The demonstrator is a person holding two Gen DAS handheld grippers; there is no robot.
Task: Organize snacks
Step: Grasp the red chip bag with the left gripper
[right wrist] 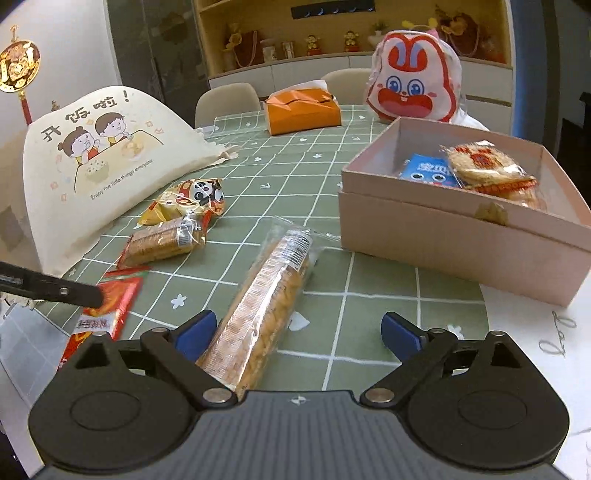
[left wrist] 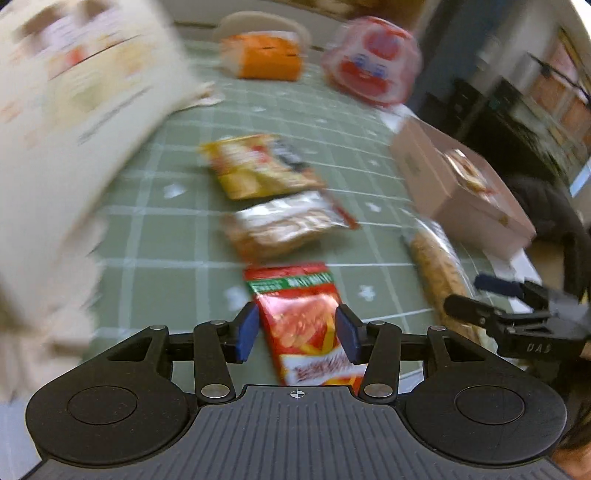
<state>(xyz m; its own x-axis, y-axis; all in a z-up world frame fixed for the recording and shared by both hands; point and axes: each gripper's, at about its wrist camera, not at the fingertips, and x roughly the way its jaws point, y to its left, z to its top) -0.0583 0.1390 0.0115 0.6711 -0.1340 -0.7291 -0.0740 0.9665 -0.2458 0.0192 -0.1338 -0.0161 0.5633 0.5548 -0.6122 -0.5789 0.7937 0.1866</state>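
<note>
Green grid tablecloth [right wrist: 332,177] w/ snacks, shelving [right wrist: 280,33] behind, left gripper [left wrist: 297,328] astride red packet [left wrist: 306,325], unpinched, right gripper [right wrist: 297,332] wide, empty.

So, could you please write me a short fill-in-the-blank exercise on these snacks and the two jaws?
1. The red packet lies between the ____ gripper's jaws.
2. The long cracker sleeve lies beside the right gripper's ____ finger.
3. The pink box holds ____ packets.
4. The tablecloth is ____ with white lines.

Missing words: left; left; two; green
</note>
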